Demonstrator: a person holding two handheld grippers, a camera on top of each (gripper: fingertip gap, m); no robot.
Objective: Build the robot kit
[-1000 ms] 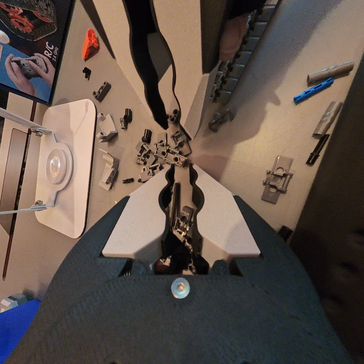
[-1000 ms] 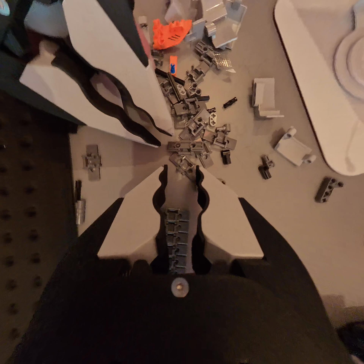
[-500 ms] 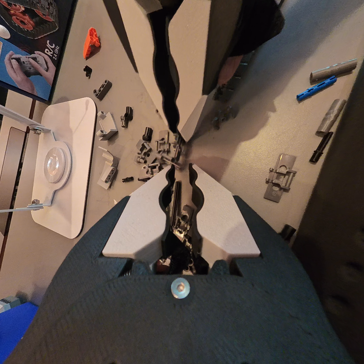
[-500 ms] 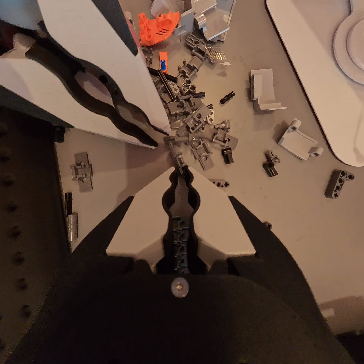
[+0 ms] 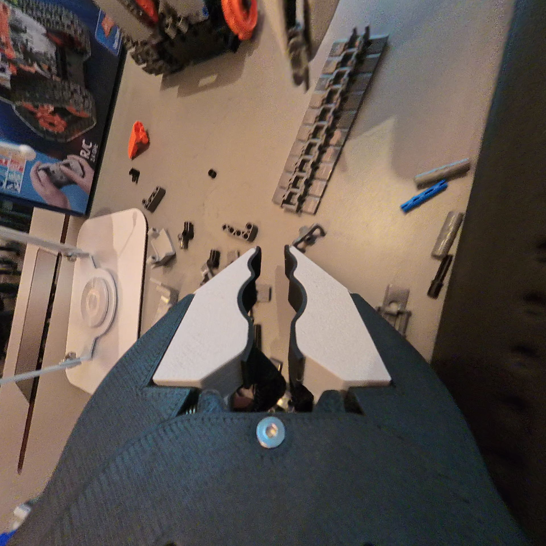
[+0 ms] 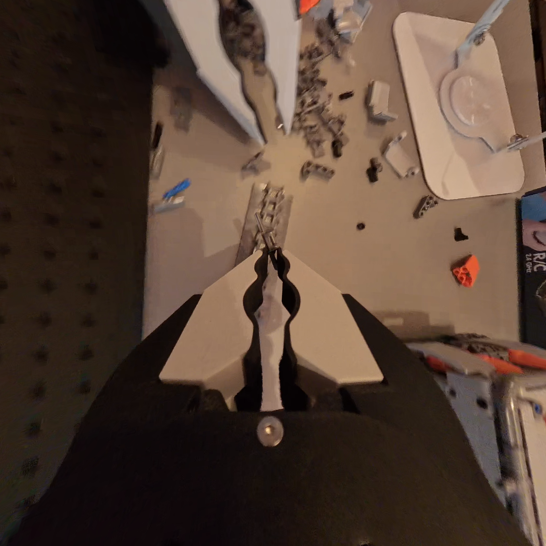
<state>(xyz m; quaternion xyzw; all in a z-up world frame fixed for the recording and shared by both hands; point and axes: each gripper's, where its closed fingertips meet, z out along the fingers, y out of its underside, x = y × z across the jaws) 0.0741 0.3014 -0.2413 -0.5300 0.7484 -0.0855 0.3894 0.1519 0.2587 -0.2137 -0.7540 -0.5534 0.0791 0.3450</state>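
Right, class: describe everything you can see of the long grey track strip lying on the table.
The grey track strip is a chain of many like plastic links, pale flat plates on each side and a darker ladder-like spine down the middle. It lies flat and nearly straight on the beige table, running aslant, apart from the loose pieces. In the right wrist view the right gripper, shut on a small dark pin-like piece, hangs over one end of it; contact cannot be told.

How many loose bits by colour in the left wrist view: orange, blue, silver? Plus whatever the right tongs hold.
Orange wedge: 1
Blue pin: 1
Silver rods: 2
Small grey part pinched in the right tongs: 1
Total: 5
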